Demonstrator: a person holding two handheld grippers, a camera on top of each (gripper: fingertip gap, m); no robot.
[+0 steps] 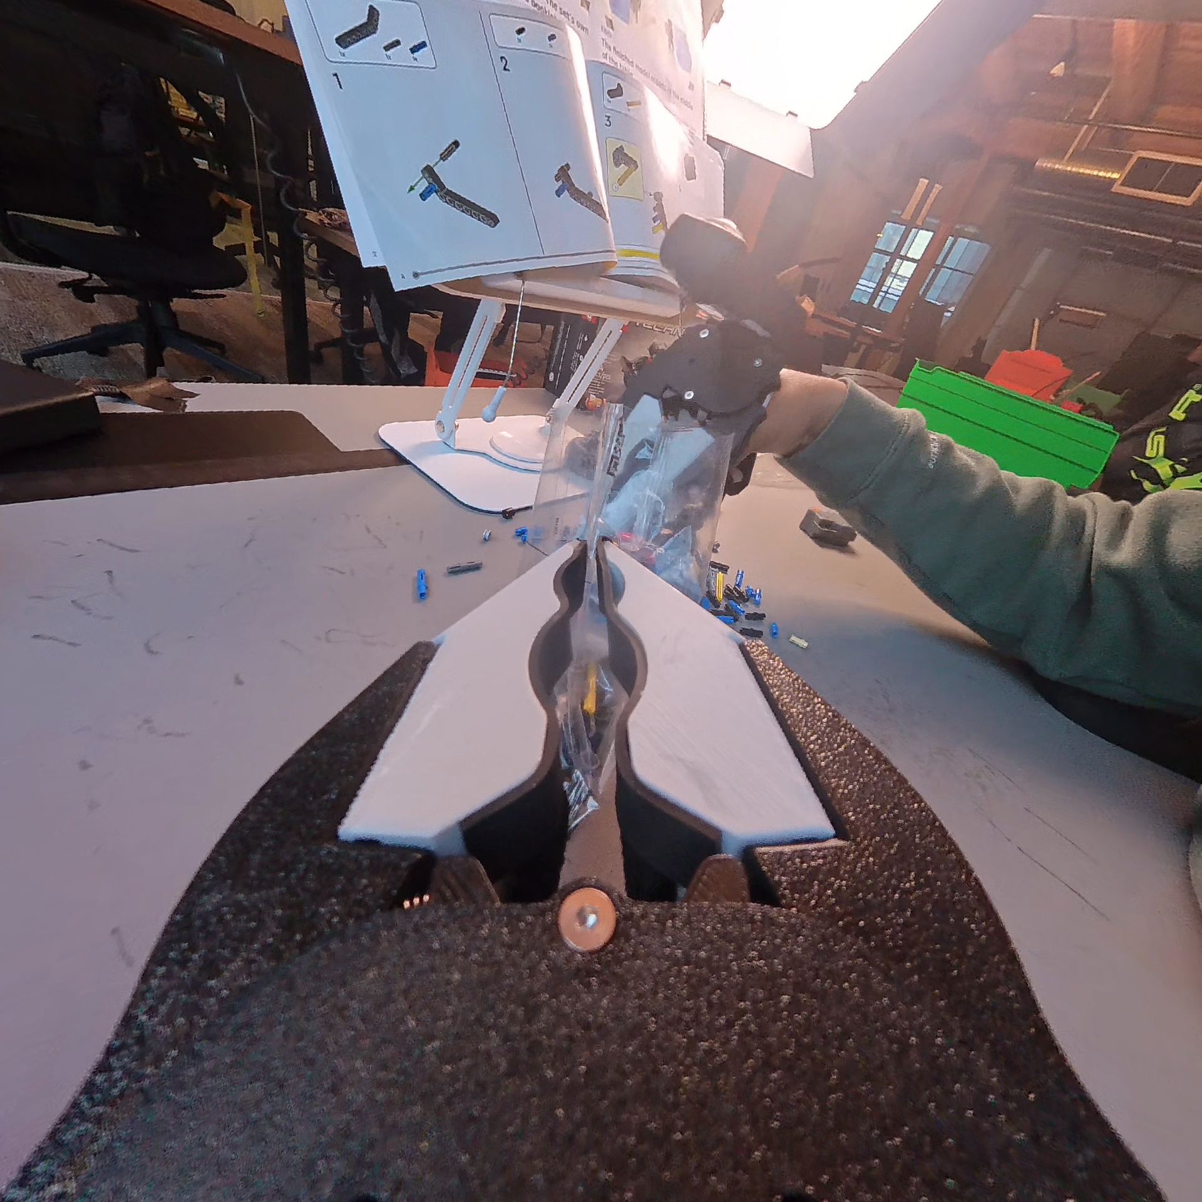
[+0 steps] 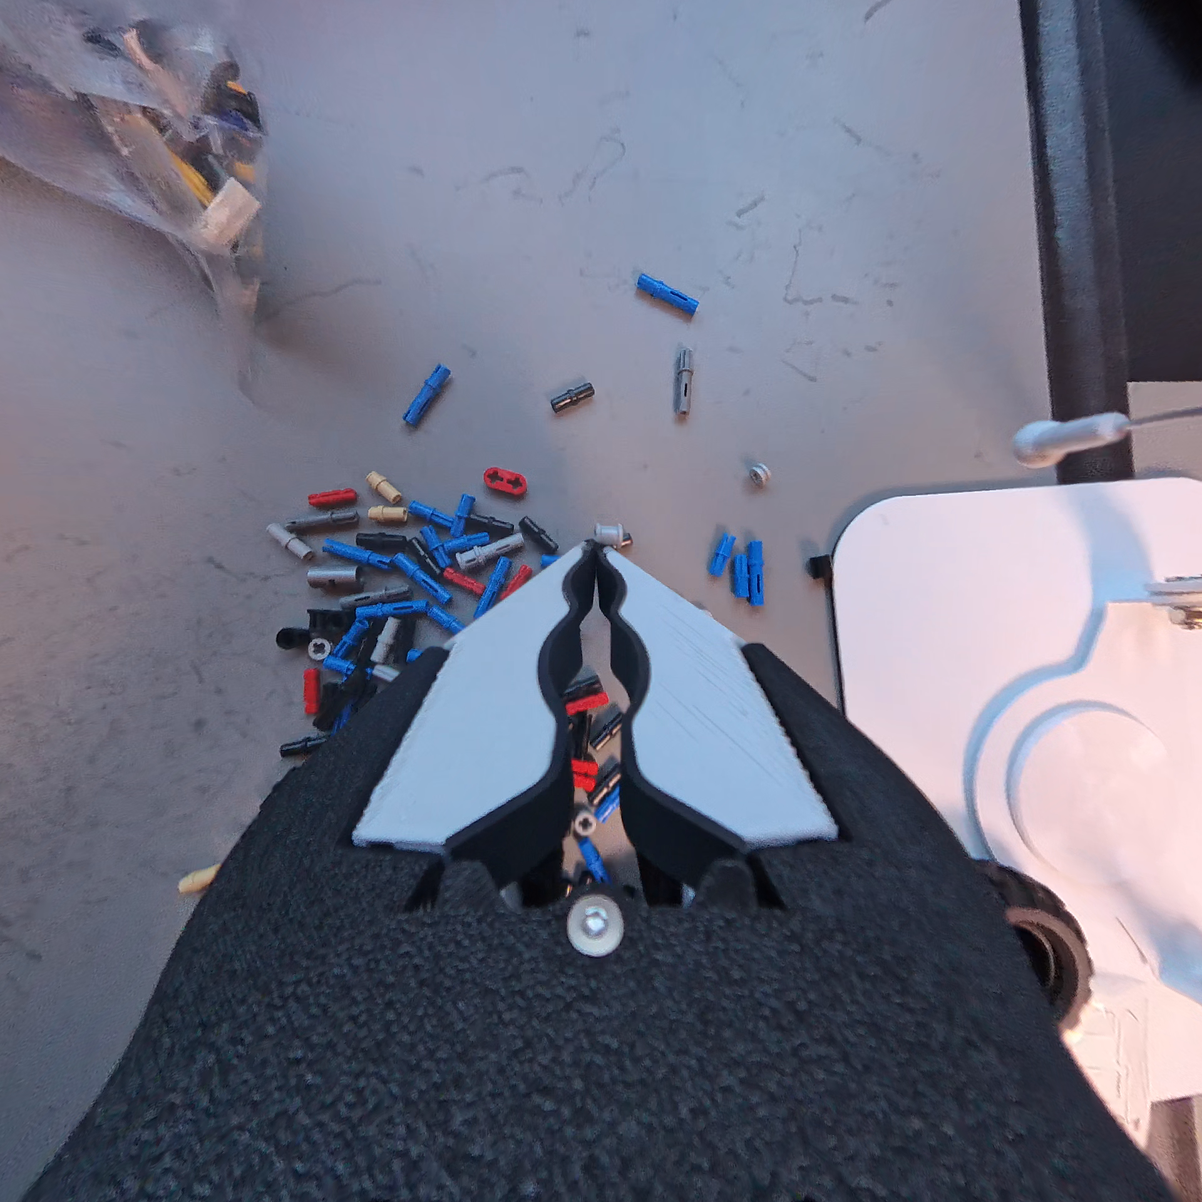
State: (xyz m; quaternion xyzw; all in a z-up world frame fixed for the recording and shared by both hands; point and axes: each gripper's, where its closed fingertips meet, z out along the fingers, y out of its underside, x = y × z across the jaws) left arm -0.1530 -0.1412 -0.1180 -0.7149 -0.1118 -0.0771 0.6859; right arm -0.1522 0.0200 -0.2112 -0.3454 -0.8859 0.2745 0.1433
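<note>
The left gripper (image 1: pixel 593 553) is closed on a clear bag (image 1: pixel 588 702) of small parts, the plastic pinched between its fingers and running past the tips. The right gripper (image 2: pixel 597 551) has its tips together, holding nothing, above a pile of pins (image 2: pixel 403 572) on the grey table (image 2: pixel 585 162), beside a white stand base (image 2: pixel 975 618)

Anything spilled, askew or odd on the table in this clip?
Yes. Small blue, black, red and grey plastic connector pins lie scattered loose on the scuffed grey tabletop, a few strays apart from the heap. The left claw pinches a clear plastic parts bag beside them.
</note>
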